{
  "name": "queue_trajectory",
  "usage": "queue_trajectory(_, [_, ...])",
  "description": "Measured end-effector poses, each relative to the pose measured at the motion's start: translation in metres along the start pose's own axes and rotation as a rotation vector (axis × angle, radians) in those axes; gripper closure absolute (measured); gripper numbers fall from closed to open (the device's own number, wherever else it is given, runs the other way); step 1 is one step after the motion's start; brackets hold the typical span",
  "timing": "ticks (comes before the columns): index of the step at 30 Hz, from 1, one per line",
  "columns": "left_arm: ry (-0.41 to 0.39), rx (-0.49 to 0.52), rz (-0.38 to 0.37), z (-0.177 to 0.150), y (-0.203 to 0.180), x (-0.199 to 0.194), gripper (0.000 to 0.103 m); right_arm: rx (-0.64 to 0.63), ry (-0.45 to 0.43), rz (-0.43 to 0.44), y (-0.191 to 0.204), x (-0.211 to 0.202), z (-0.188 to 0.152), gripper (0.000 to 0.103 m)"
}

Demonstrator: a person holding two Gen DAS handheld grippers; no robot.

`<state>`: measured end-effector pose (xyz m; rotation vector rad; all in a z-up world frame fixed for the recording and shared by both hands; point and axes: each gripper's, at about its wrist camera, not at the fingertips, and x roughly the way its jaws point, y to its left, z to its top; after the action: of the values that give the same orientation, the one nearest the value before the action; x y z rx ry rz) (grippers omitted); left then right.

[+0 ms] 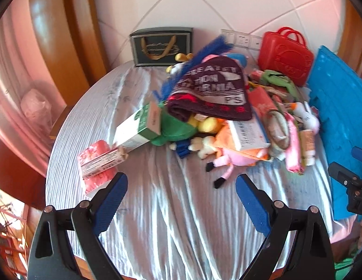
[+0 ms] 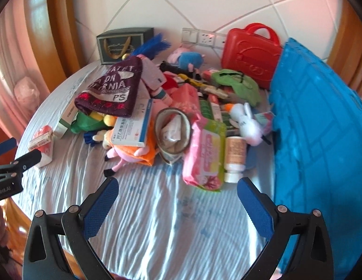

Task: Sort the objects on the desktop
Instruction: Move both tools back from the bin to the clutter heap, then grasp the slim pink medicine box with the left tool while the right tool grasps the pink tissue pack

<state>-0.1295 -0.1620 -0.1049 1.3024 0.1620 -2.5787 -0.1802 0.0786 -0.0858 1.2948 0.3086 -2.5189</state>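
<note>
Left tool, right tool released, empty; blue crate beside clutter pile, contents hidden.

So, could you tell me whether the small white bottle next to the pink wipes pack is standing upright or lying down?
Lying down. The bottle rests on its side on the striped tablecloth, white cap toward the camera, beside the wipes pack.

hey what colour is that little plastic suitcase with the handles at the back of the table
Red. The plastic suitcase shows best in the right wrist view.

One red case, one blue crate, one knit hat.
</note>
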Motion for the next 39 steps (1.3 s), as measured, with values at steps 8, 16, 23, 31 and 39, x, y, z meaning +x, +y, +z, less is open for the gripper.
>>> queue_trajectory(8, [0.074,-0.1,0.085,-0.005,0.073,0.035,0.008,-0.082,0.052,0.083,0.057,0.046,0.022,0.0])
queue_trajectory(16, [0.127,-0.043,0.067,0.005,0.137,0.084,0.008,-0.09,0.086,0.098,0.136,0.076,0.039,0.0])
queue_trajectory(23, [0.207,0.065,-0.022,0.009,0.151,0.141,0.017,-0.053,0.137,0.082,0.195,0.112,0.047,0.0])
queue_trajectory(31, [0.167,0.07,-0.056,0.014,0.173,0.136,0.075,-0.065,0.186,0.093,0.245,0.136,0.051,0.0])
queue_trajectory(39, [0.183,-0.013,0.023,0.001,0.249,0.135,0.075,-0.153,0.192,0.189,0.319,0.147,0.061,0.0])
